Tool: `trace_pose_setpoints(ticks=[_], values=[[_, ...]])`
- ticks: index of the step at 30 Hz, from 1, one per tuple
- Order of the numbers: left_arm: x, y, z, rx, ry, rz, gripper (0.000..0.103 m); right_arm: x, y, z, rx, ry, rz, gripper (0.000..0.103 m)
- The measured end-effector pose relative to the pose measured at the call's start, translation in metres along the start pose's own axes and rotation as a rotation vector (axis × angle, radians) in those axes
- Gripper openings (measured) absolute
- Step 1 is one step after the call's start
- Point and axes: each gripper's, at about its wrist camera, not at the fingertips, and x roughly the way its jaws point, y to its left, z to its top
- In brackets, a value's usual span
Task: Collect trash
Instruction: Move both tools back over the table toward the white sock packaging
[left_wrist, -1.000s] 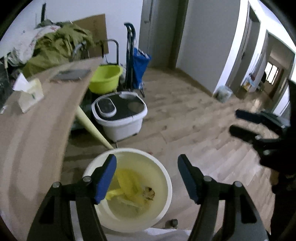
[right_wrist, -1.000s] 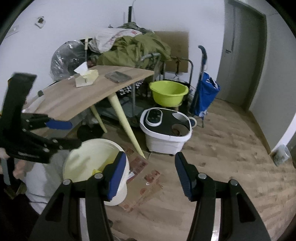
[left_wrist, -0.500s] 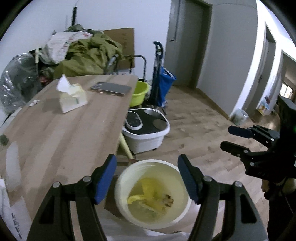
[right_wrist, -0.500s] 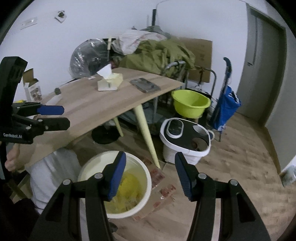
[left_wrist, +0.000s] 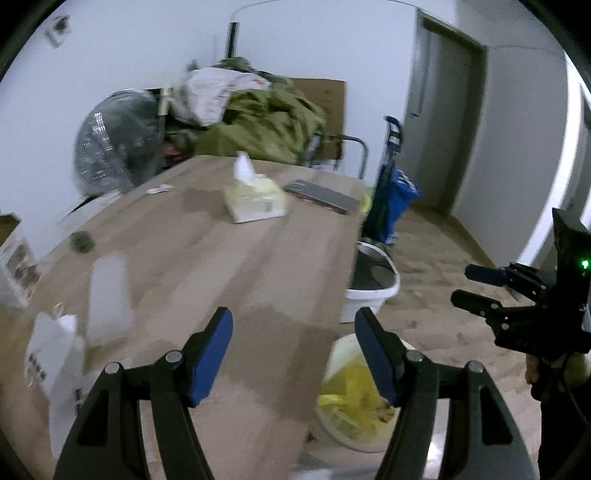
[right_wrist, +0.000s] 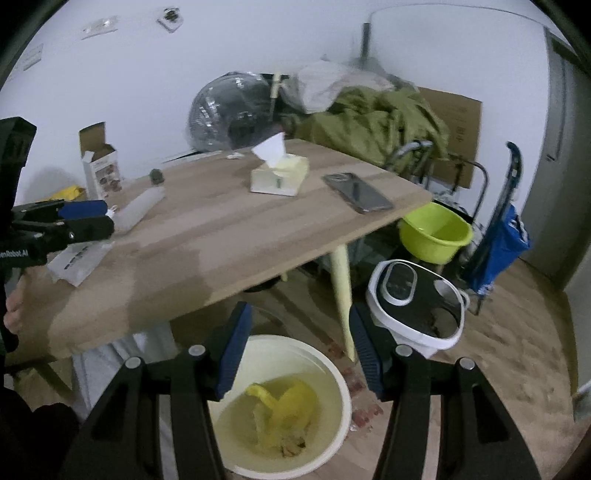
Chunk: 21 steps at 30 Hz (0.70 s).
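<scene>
Bench (right_wrist: 229, 236): a light wooden top on pale legs, filling the left half of both wrist views; the trash pieces on it lie along its left part.
Bucket (right_wrist: 332, 373): a cream round pail on the floor just beside the bench's near corner, directly below the right gripper; yellow wrapping and scraps (right_wrist: 284, 413) lie in its bottom.
Foot bath (right_wrist: 417, 302): a white tub with a black top on the floor, right of the bucket.
Green basin (right_wrist: 436, 232): behind the foot bath, under the bench's far corner.
Left gripper (left_wrist: 295, 354): jaws spread wide with nothing between them, held over the near part of the bench; the bucket (left_wrist: 343, 406) sits low to its right, partly behind the right blue finger.
Right gripper (right_wrist: 299, 347): jaws wide apart and empty, hanging over the bucket mouth.
Tissue box (right_wrist: 279, 177): on the far middle of the bench, a tissue sticking up.
Phone (right_wrist: 356, 192): dark, flat, near the bench's right edge.
White wrapper (right_wrist: 79, 260): crumpled flat on the bench's left edge, just beneath the left gripper's tips in the right wrist view.
Clear plastic piece (right_wrist: 140, 208): a long pale item beyond the wrapper.
Small dark lump (right_wrist: 157, 176): on the bench behind the plastic piece, well ahead of the left gripper.
</scene>
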Motion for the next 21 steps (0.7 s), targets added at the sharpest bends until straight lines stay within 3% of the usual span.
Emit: trace_pose_setpoints(ticks=[11, 21], values=[[-0.033, 0.069, -0.017, -0.135, -0.031, 0.146, 0.069, 0.046, 0.042, 0.039, -0.079, 0.010, 0.110, 0.053], [-0.069, 0.127, -0.041, -0.261, -0.043, 0.285, 0.069, 0.092, 0.106, 0.074, -0.177, 0.025, 0.249, 0.053]])
